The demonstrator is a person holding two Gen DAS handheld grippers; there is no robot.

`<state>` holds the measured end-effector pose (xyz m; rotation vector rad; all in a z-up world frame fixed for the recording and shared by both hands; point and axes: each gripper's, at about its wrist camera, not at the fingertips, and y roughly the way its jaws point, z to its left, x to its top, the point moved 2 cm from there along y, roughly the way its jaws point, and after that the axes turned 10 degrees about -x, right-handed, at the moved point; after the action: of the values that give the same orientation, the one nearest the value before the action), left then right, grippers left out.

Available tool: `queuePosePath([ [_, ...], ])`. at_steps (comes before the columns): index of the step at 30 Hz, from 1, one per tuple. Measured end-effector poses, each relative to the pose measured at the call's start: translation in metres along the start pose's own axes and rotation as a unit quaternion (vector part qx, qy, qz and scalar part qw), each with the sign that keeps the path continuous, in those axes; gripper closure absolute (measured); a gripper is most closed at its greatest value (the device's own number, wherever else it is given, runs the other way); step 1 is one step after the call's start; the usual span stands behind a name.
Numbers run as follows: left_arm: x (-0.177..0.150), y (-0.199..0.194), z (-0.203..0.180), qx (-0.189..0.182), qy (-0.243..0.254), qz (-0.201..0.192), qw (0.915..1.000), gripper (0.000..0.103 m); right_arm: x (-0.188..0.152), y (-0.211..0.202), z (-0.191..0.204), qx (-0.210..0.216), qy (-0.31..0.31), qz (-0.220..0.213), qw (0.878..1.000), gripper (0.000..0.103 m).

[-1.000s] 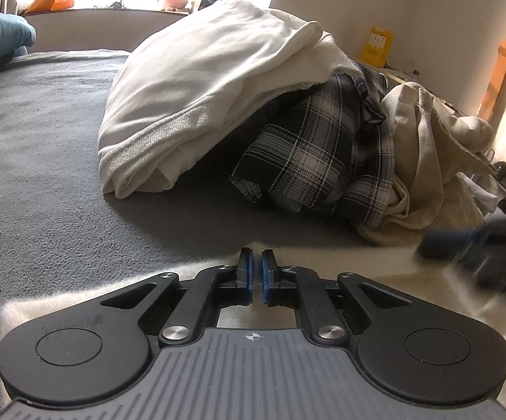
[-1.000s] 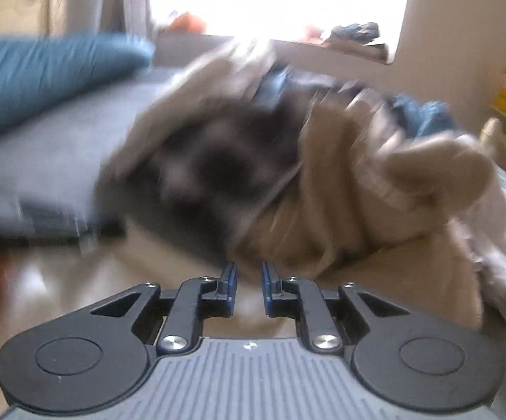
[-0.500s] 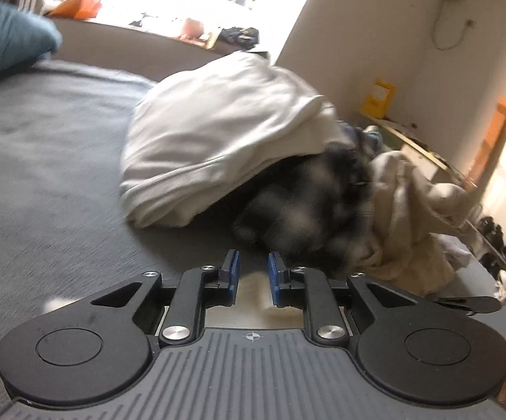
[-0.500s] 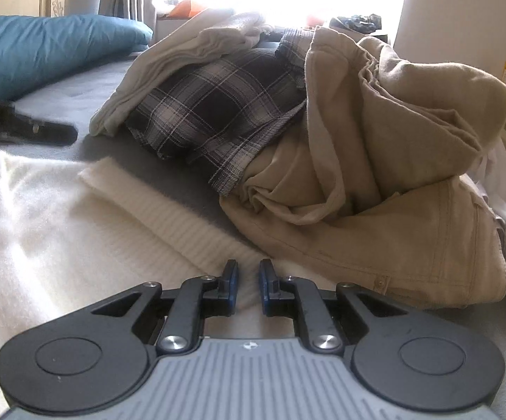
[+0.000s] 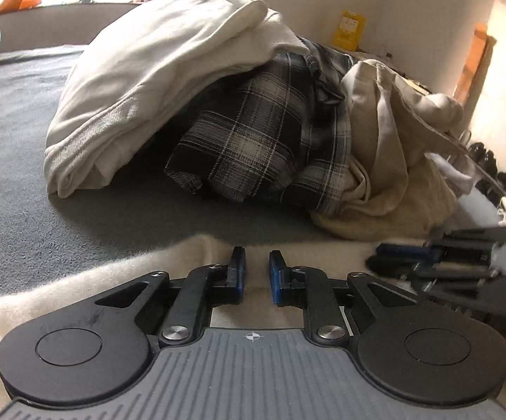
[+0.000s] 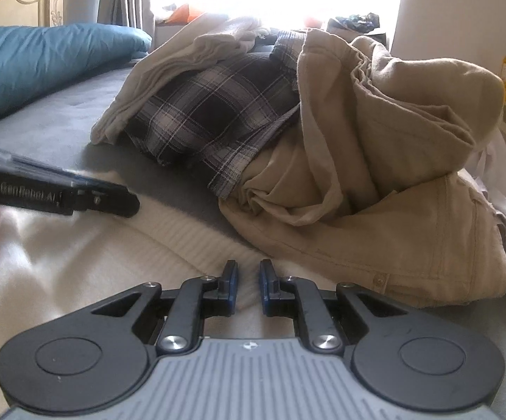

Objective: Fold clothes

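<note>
A cream knit sweater (image 5: pixel 112 280) (image 6: pixel 77 262) lies flat on the grey bed, under both grippers. My left gripper (image 5: pixel 257 269) hovers over its far edge, its jaws a little apart with nothing between them. My right gripper (image 6: pixel 248 273) sits low over the sweater's ribbed hem, also with a narrow gap and only cloth showing beneath. The right gripper's fingers (image 5: pixel 403 252) show at the right of the left wrist view. The left gripper's fingers (image 6: pixel 105 199) reach in from the left of the right wrist view.
Beyond the sweater is a heap of clothes: a white sweatshirt (image 5: pixel 165 63), a dark plaid shirt (image 5: pixel 253 133) (image 6: pixel 217 105) and beige trousers (image 5: pixel 393 157) (image 6: pixel 375 161). A blue pillow (image 6: pixel 42 59) lies at the far left. Grey bedcover (image 5: pixel 25 140) stretches to the left.
The left gripper's jaws went from pressed together to slightly apart, and its view swung back onto the heap. The right view steadied from blur; each gripper now shows closer in the other's view.
</note>
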<state>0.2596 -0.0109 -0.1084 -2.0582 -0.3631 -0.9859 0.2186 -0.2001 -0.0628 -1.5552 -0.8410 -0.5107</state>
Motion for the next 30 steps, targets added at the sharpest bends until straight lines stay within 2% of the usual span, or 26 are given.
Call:
queuePosePath([
  [3, -0.003, 0.001, -0.001, 0.003, 0.003, -0.003, 1.0, 0.086, 0.01, -0.007, -0.002, 0.004, 0.007, -0.017, 1.0, 0.09],
  [7, -0.005, -0.001, 0.0, 0.001, 0.002, -0.006, 1.0, 0.086, -0.002, 0.013, -0.008, -0.016, -0.014, -0.004, 1.0, 0.093],
  [10, -0.004, -0.002, 0.001, 0.002, 0.004, -0.007, 1.0, 0.086, 0.003, 0.01, -0.008, -0.019, -0.009, -0.002, 1.0, 0.093],
  [13, -0.005, -0.002, 0.001, 0.003, 0.005, -0.007, 1.0, 0.086, 0.01, -0.004, -0.013, -0.011, 0.022, -0.02, 0.999, 0.093],
  [15, -0.006, -0.002, 0.001, 0.003, 0.006, -0.008, 0.9999, 0.086, 0.009, -0.013, -0.013, 0.013, 0.032, -0.026, 0.999, 0.092],
  [17, -0.006, -0.001, 0.001, 0.003, 0.006, -0.008, 0.9999, 0.086, 0.002, -0.007, -0.01, 0.034, 0.032, -0.001, 0.999, 0.093],
  [19, -0.006, -0.001, 0.001, 0.004, 0.007, -0.009, 0.9999, 0.086, -0.013, 0.006, -0.011, 0.028, 0.038, 0.013, 0.999, 0.093],
  [24, -0.006, -0.004, -0.007, 0.02, 0.026, -0.013, 0.9994, 0.085, -0.009, 0.004, -0.015, 0.028, 0.071, 0.02, 0.997, 0.093],
  [28, -0.01, -0.018, -0.015, 0.05, 0.04, -0.026, 0.9976, 0.085, 0.0, -0.012, -0.025, 0.024, 0.118, 0.008, 0.993, 0.092],
  [30, -0.013, -0.018, -0.016, 0.06, 0.043, -0.021, 0.9971, 0.085, 0.001, -0.008, -0.027, 0.018, 0.124, 0.023, 0.992, 0.092],
])
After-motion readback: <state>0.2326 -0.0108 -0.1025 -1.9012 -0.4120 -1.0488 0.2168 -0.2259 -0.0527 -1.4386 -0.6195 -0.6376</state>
